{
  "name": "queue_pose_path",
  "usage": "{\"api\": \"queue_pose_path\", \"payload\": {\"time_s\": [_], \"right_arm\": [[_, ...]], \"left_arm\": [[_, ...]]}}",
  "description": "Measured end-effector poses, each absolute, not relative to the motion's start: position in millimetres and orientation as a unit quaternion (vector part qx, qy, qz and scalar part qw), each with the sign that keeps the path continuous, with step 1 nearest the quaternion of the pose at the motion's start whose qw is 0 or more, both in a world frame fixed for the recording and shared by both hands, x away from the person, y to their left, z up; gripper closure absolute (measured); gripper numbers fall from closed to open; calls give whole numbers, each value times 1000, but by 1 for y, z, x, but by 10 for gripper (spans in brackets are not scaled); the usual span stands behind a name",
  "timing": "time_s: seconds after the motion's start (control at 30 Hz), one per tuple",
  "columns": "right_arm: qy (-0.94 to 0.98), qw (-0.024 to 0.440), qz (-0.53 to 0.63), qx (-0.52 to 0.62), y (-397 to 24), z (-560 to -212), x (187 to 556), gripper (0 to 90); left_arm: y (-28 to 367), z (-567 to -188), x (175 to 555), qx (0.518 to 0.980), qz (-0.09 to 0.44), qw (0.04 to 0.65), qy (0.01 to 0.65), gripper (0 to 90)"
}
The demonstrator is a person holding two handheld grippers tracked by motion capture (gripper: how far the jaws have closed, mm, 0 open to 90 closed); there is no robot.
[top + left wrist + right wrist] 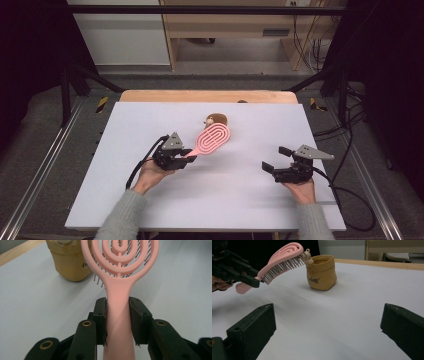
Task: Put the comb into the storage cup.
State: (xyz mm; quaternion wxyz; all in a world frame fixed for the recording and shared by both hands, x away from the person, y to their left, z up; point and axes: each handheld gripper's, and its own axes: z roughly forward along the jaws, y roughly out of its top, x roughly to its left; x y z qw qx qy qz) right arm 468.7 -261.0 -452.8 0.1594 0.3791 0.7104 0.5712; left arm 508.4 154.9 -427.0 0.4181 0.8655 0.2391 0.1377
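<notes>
The left claw (117, 315) pinches the pink brush (120, 277) by its handle, pads pressed on both sides, and holds it in the air, head tilted up and bristles facing down. The head hangs just over the mouth of the tan pouch (322, 272) that stands upright on the tabletop (150, 200), and its far tip looks close to or touching something small that pokes from the pouch; I cannot tell which.

The right claw (327, 325) hovers spread and empty, well apart from the pouch, so nothing steadies it.

The likely trouble: the pouch is soft and light, so if the bristles or the head catch its rim on the way in, it may tip or slide off. The grip sits far down a long handle, so a knock at the head could twist the brush between the pads. The wide head may also jam across the narrow mouth.
</notes>
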Motion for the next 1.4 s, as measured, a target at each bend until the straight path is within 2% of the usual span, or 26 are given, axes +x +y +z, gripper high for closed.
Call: {"api": "queue_pose_path", "payload": {"time_s": [0.87,1.4], "right_arm": [[714,153,585,353,-228,-431,461,5],[707,133,606,339,-199,-418,456,5]], "left_arm": [[179,-428,471,819,188,451,302,684],[180,-434,455,801,197,468,319,684]]}}
